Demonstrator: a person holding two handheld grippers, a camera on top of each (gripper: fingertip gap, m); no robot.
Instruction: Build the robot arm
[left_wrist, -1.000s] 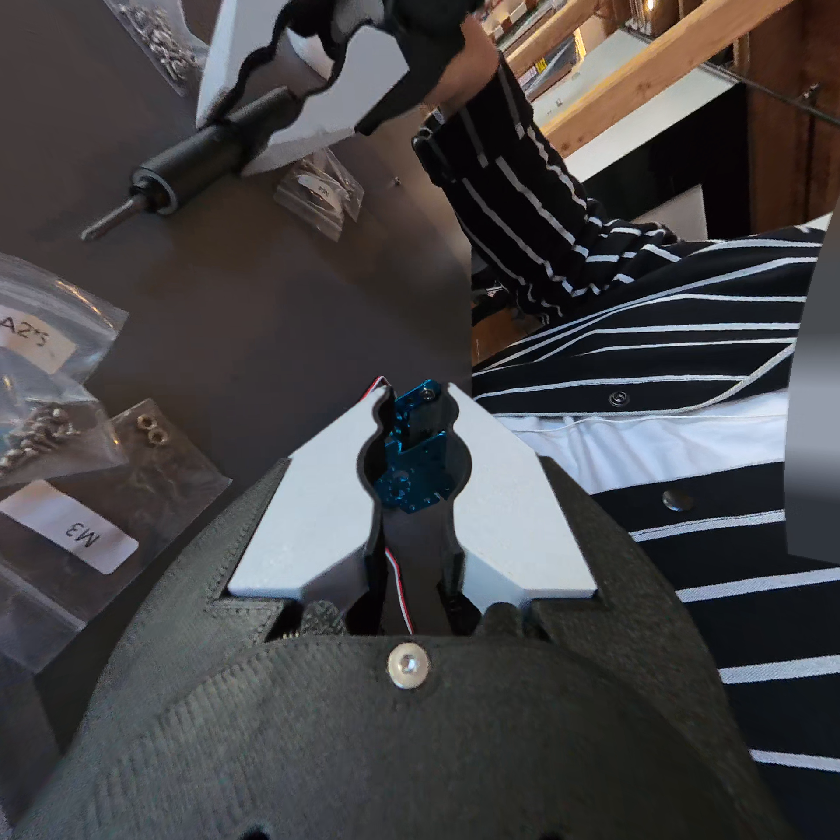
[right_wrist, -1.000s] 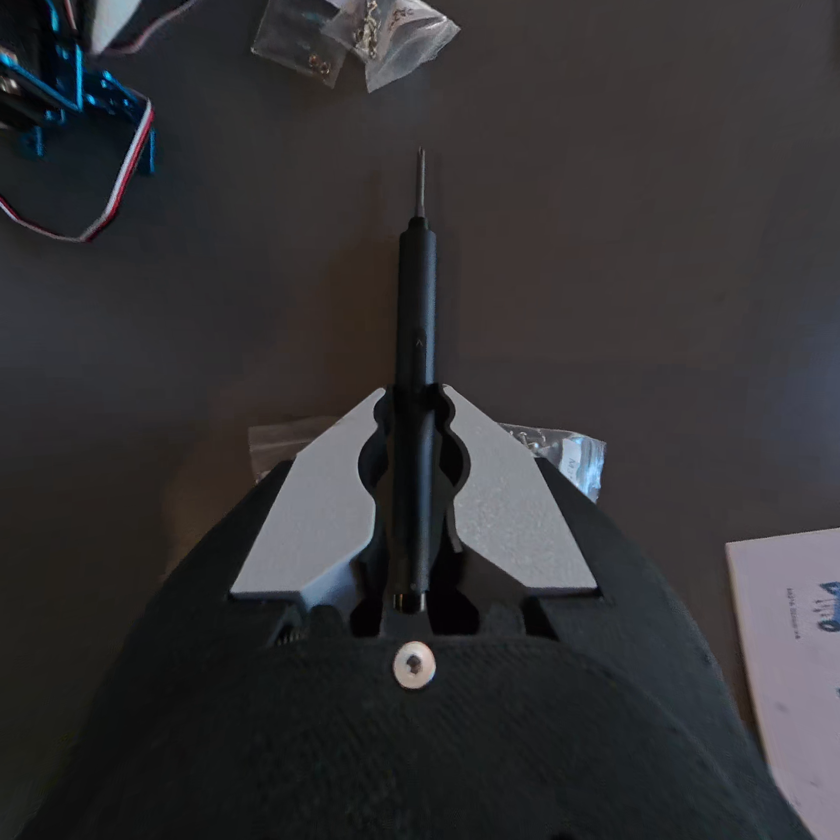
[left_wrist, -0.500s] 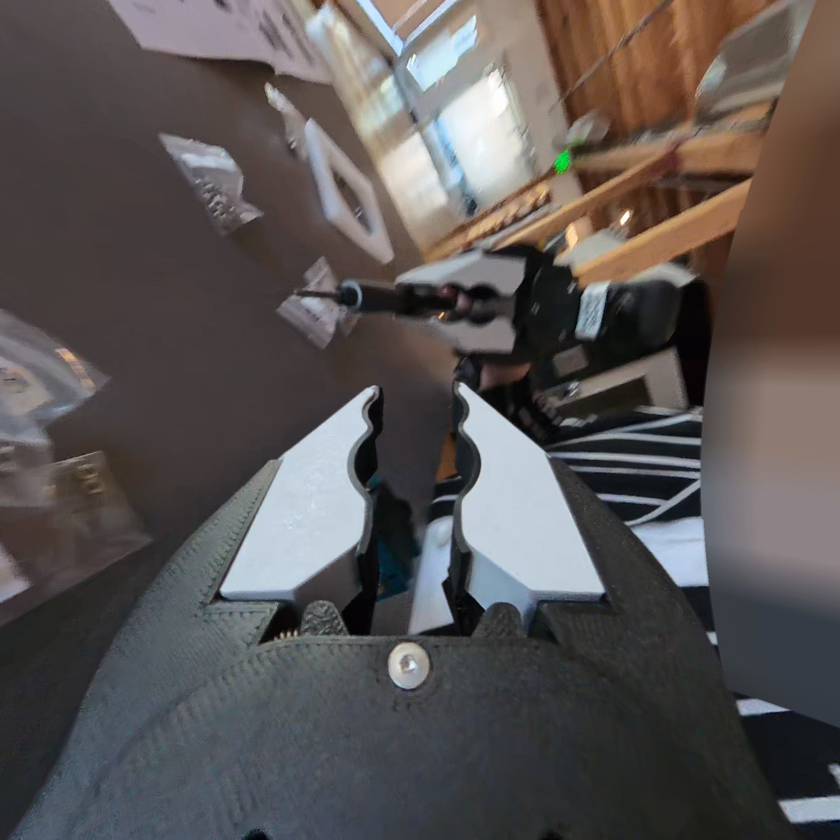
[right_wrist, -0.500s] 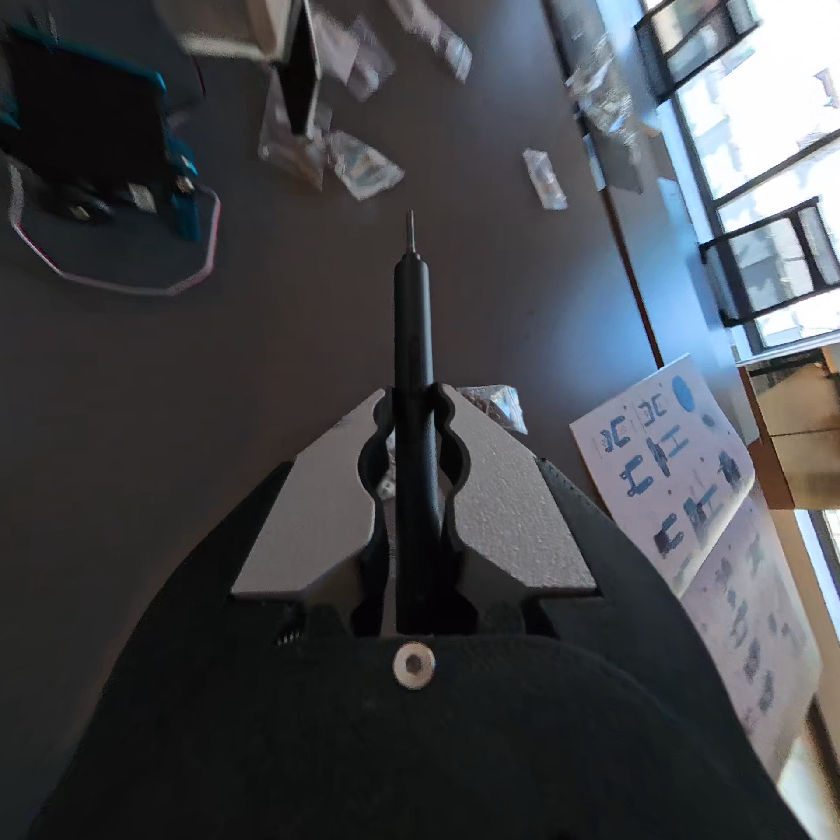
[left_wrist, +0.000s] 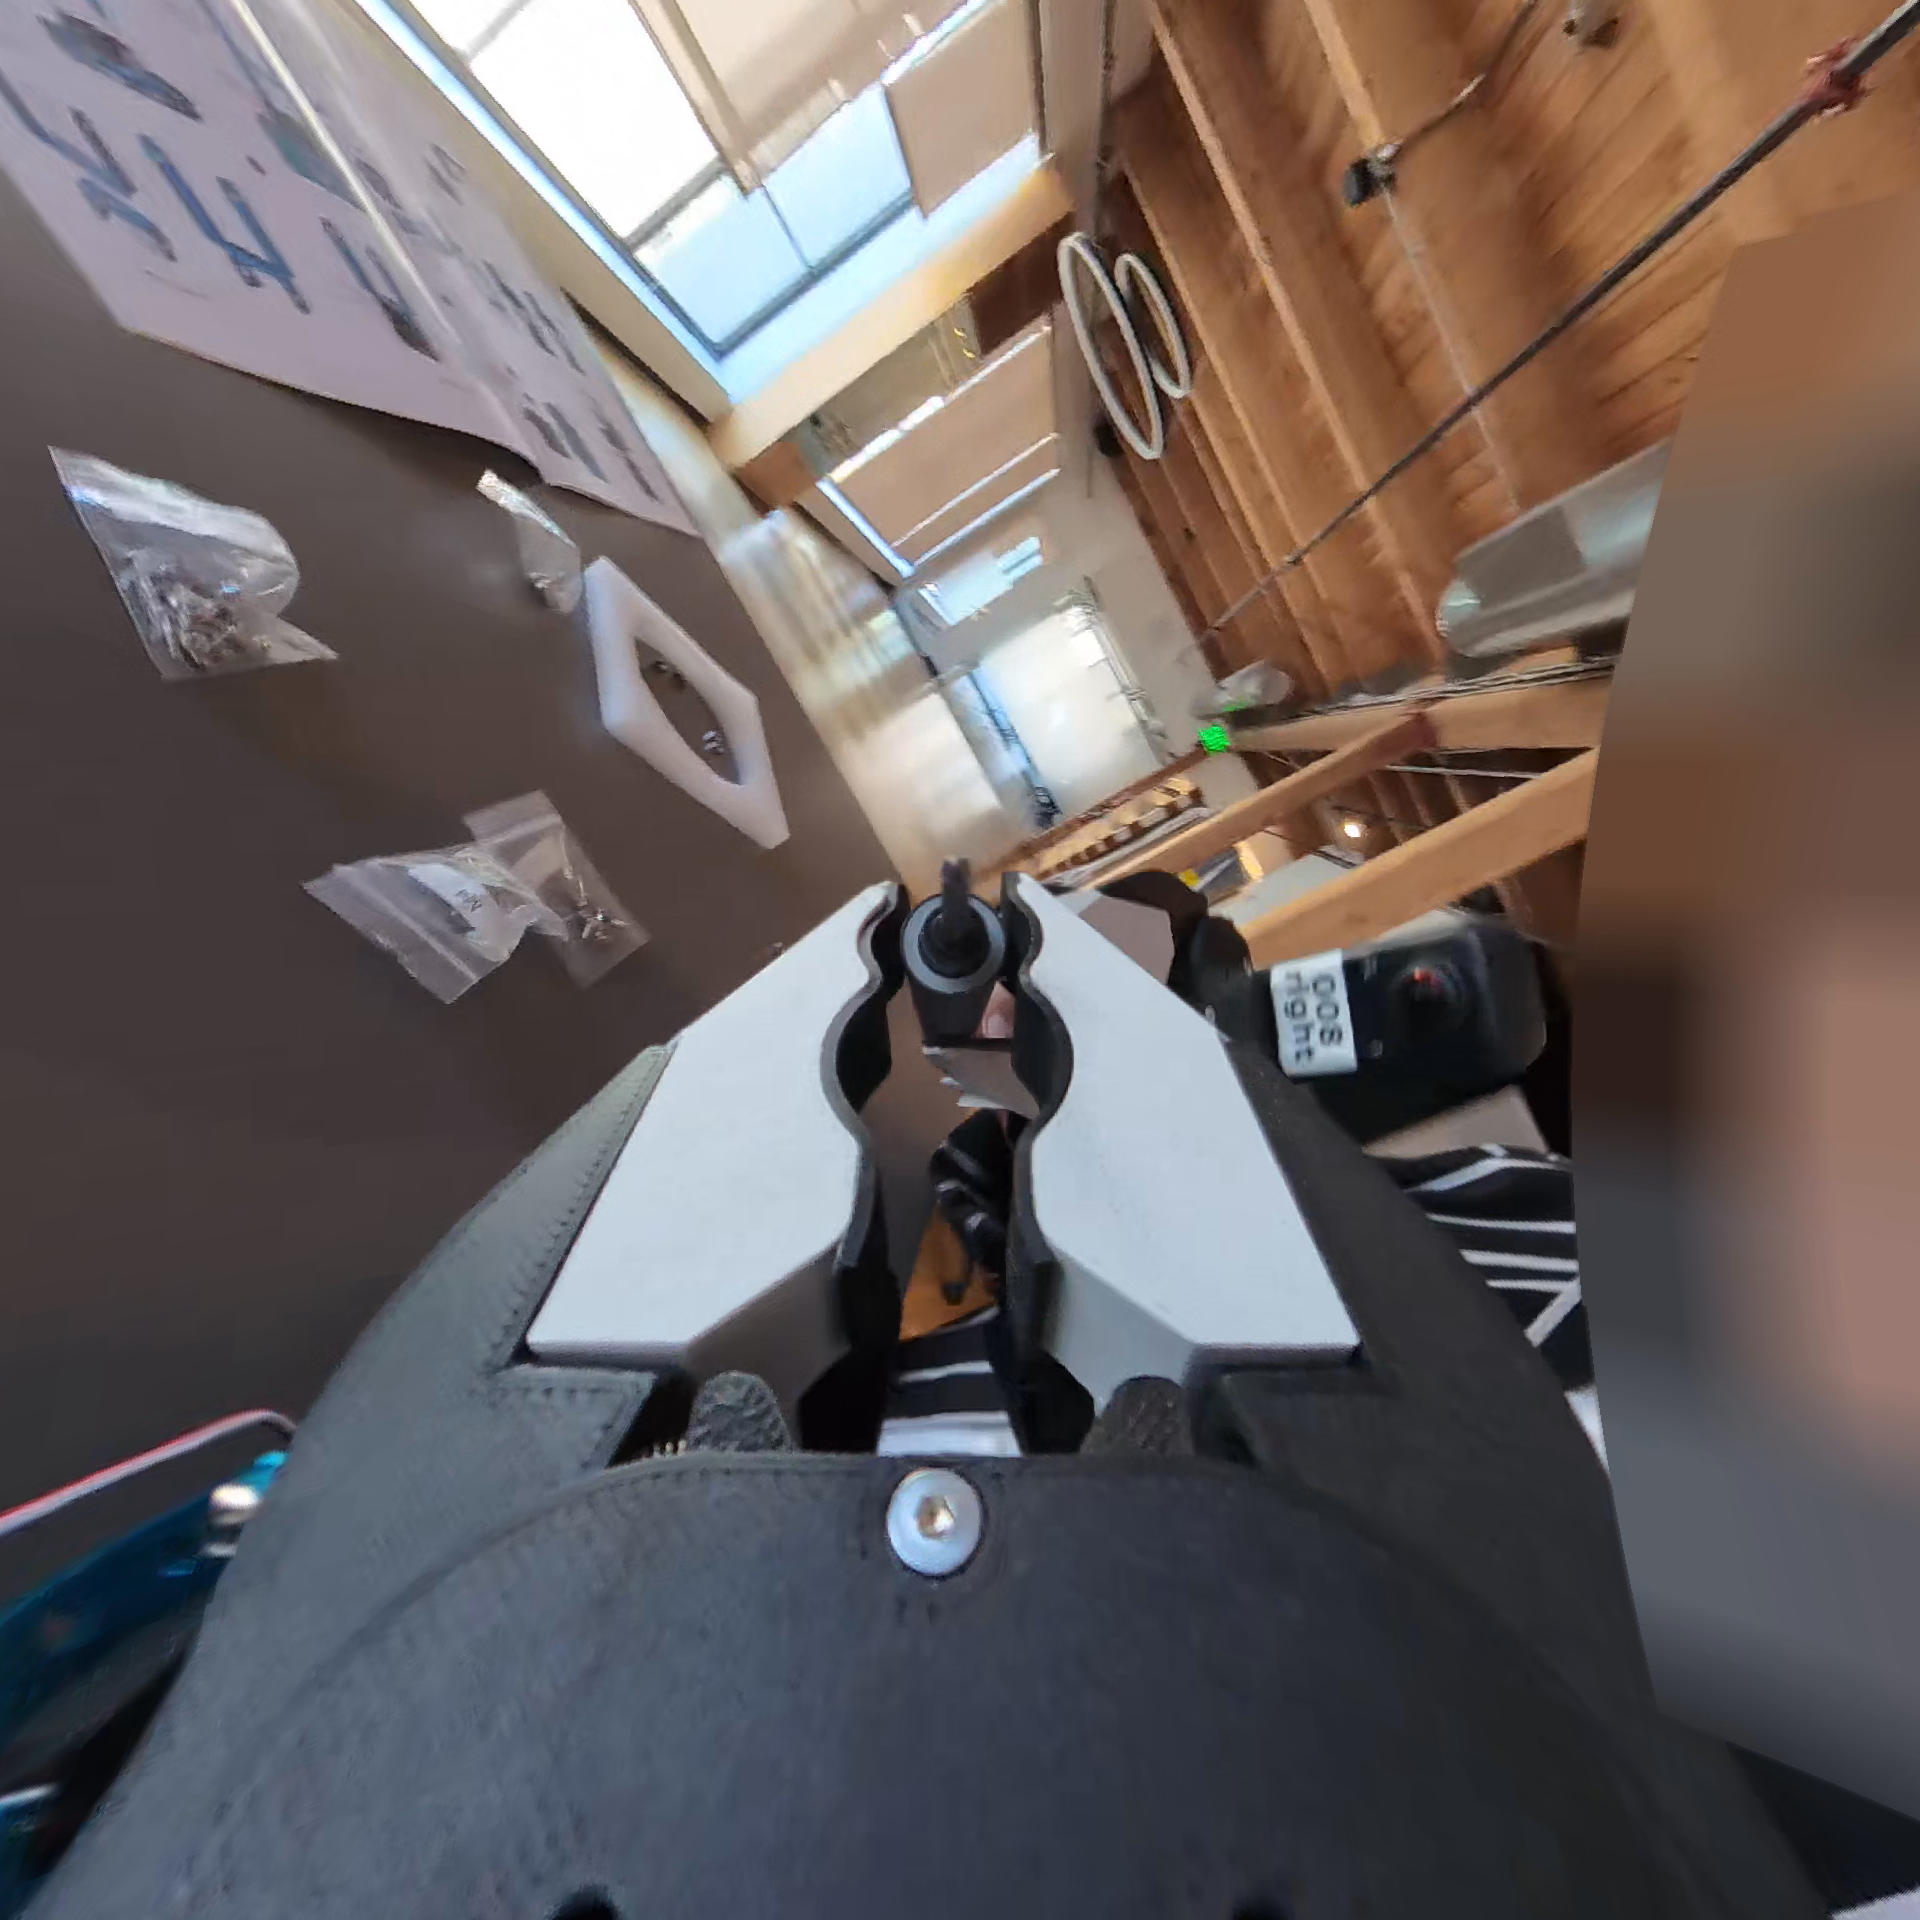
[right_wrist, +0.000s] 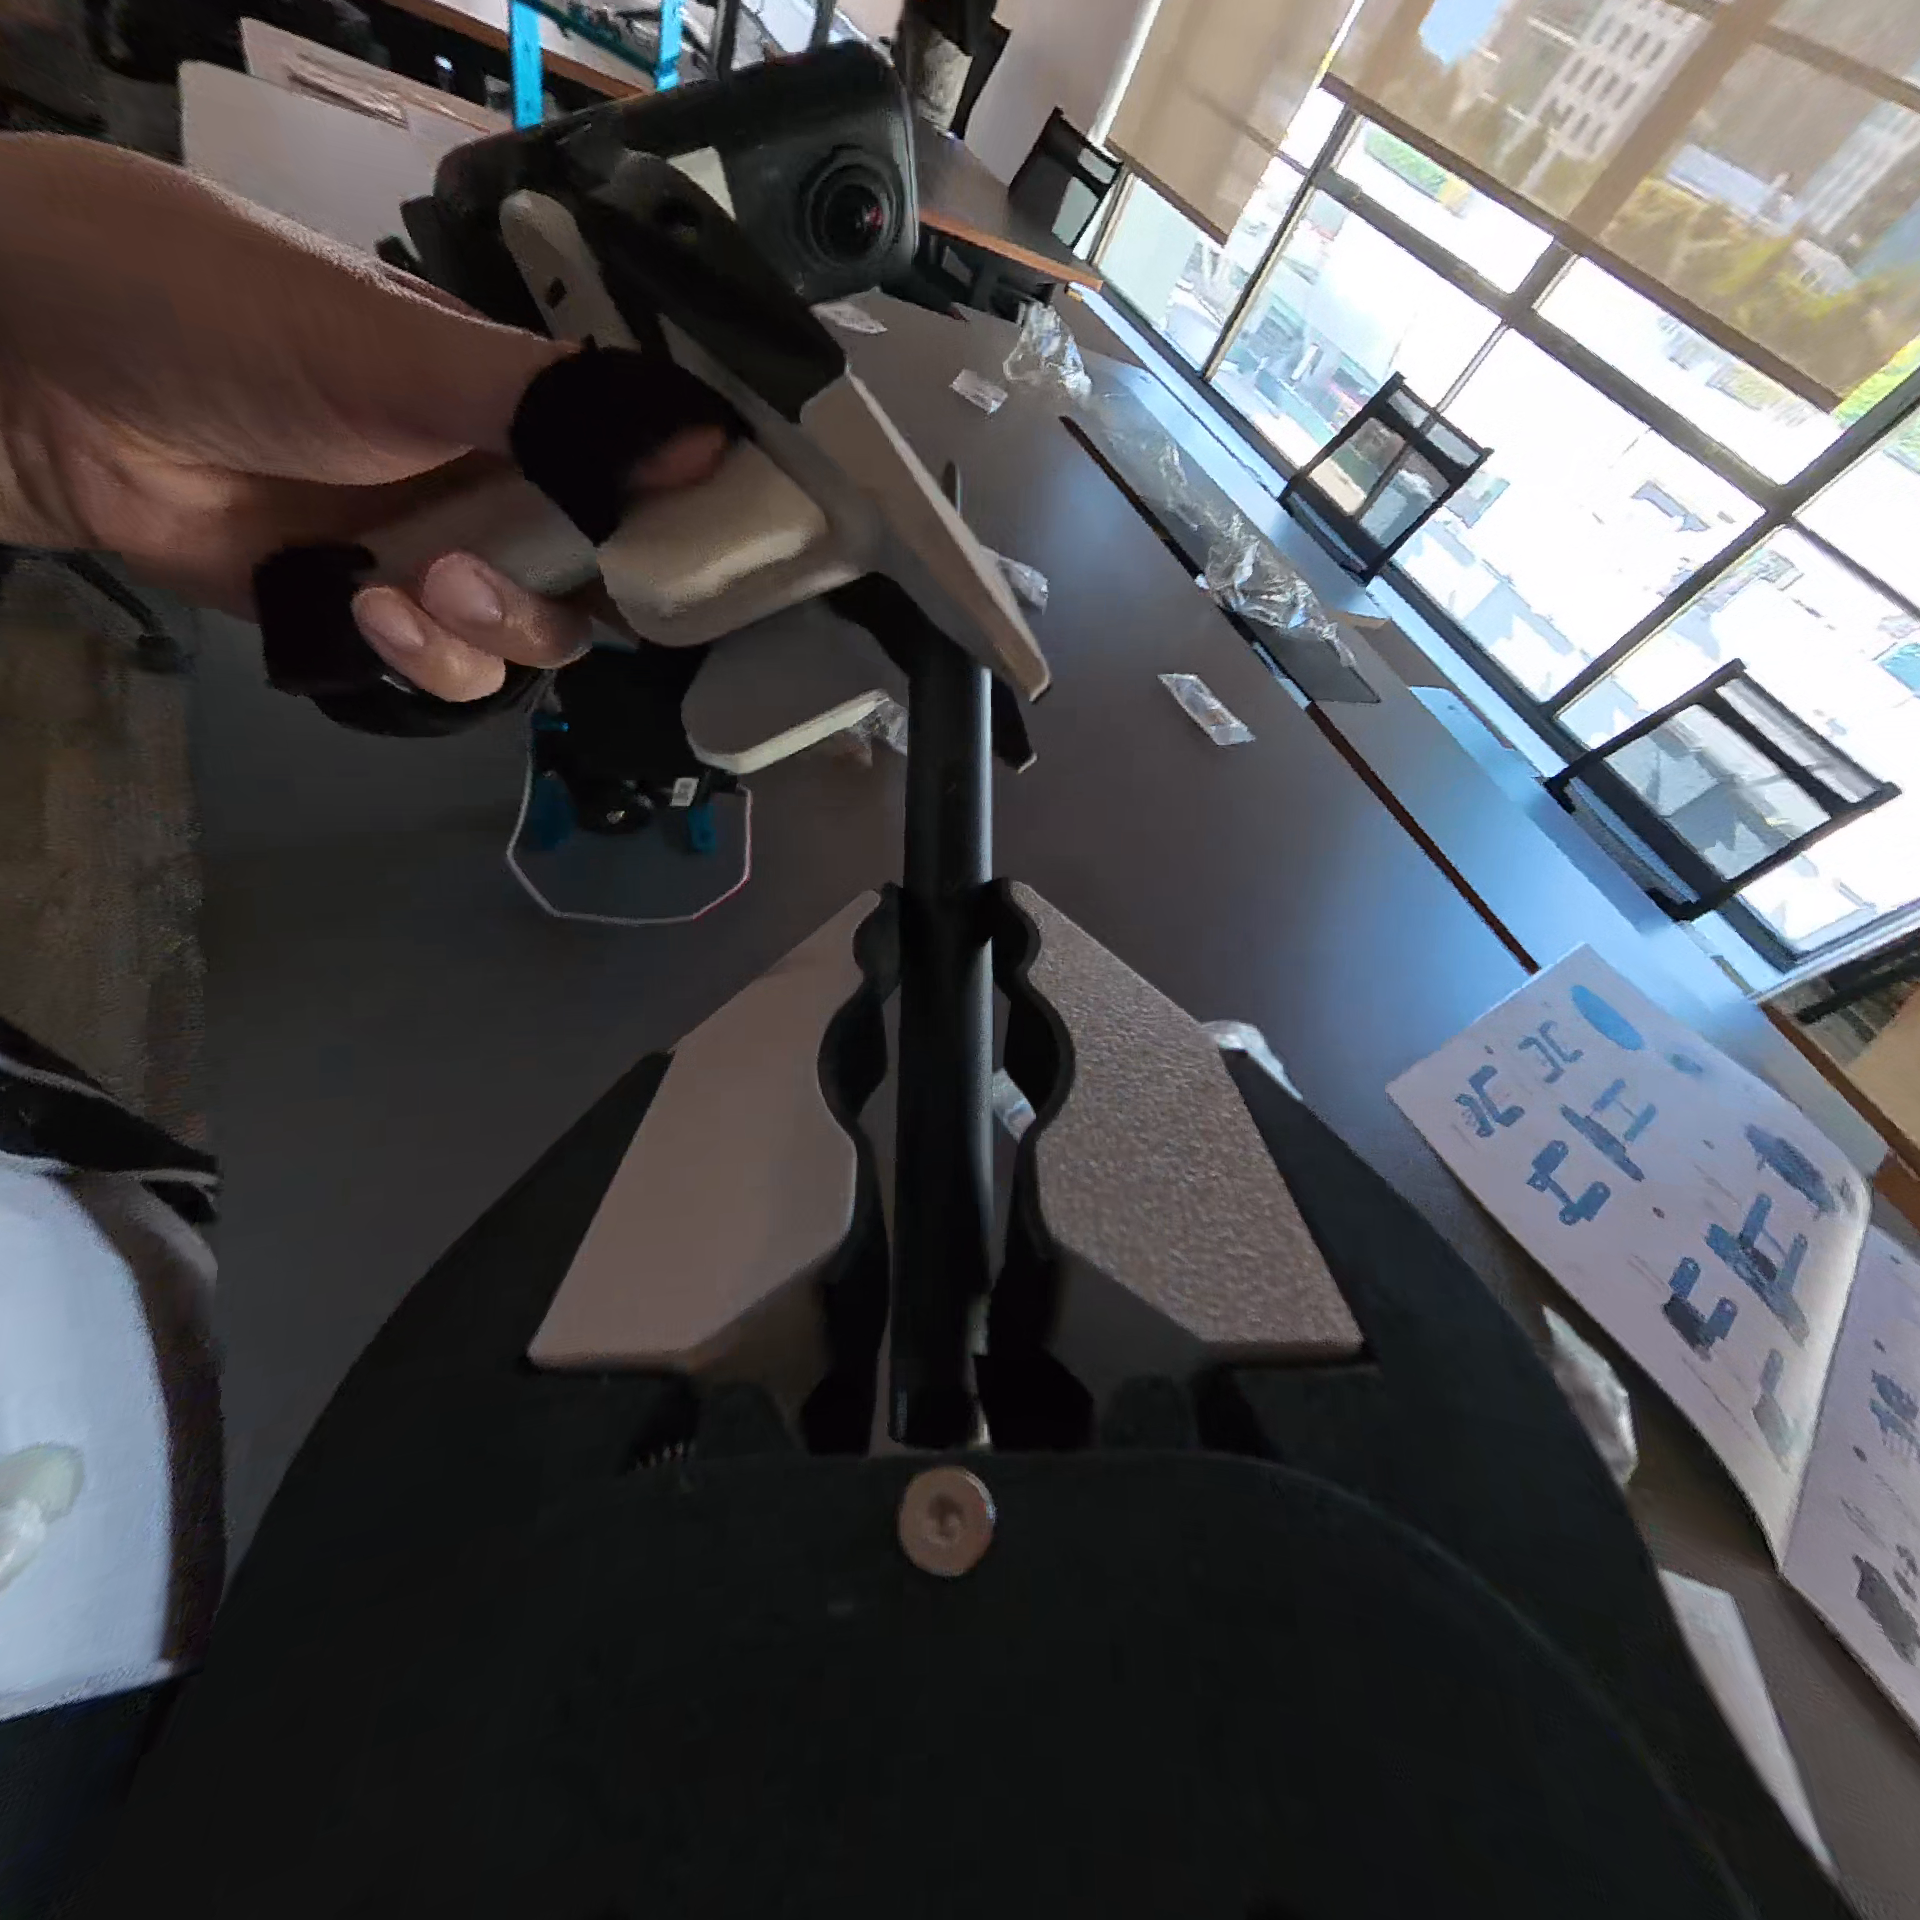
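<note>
The dark table (right_wrist: 1195, 852) stretches toward a wall of windows and carries printed sheets (right_wrist: 1704, 1226), a white foam frame (left_wrist: 675, 707) and several clear bags of small hardware (left_wrist: 468, 904). A blue metal part with a red-and-white wire (right_wrist: 623, 821) lies on it beyond the claws. The right claw (right_wrist: 945, 914) is clenched on a black screwdriver (right_wrist: 940, 1039), whose shaft runs forward and up from its grip. The left claw (left_wrist: 951, 909), held by a person's hand (right_wrist: 249, 416), has the screwdriver's front end lying between its two fingers near the tips; I cannot tell whether they press on it.
</note>
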